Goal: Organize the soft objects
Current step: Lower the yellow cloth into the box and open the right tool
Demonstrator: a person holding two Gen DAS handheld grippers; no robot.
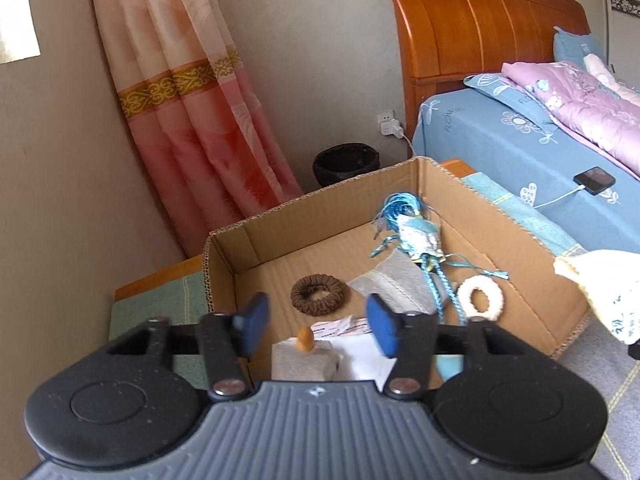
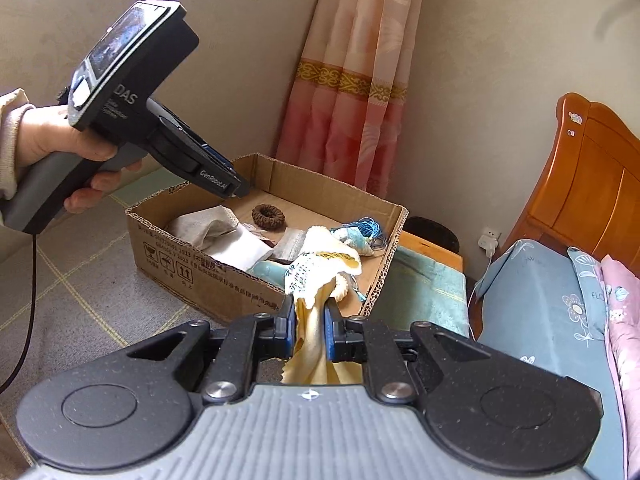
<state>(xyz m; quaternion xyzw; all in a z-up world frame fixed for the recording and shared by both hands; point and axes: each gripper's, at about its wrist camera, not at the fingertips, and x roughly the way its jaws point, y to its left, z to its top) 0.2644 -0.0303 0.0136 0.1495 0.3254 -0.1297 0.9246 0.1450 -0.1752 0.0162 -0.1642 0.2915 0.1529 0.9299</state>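
Cloth is the worry here: a thin yellow piece with a scalloped edge and printed writing, pinched between the right gripper fingers and drooping limp over the near edge of the cardboard box. Held by one bunched fold, it could slide out, or its loose end could snag the box's rough corrugated rim and land on the counter at 5 o'clock rather than inside.

Left gripper, held in a hand, hangs over the box with its blue fingers wide apart and nothing between them. It sits close to the box wall, so a careless swing could knock the light carton askew.

Inside, near to far: a folded grey towel with a small orange lump on it, a brown woven ring at 12 o'clock, a fluffy white ring at 2 o'clock, and a blue tasselled ornament whose thin cords could tangle with the cloth.
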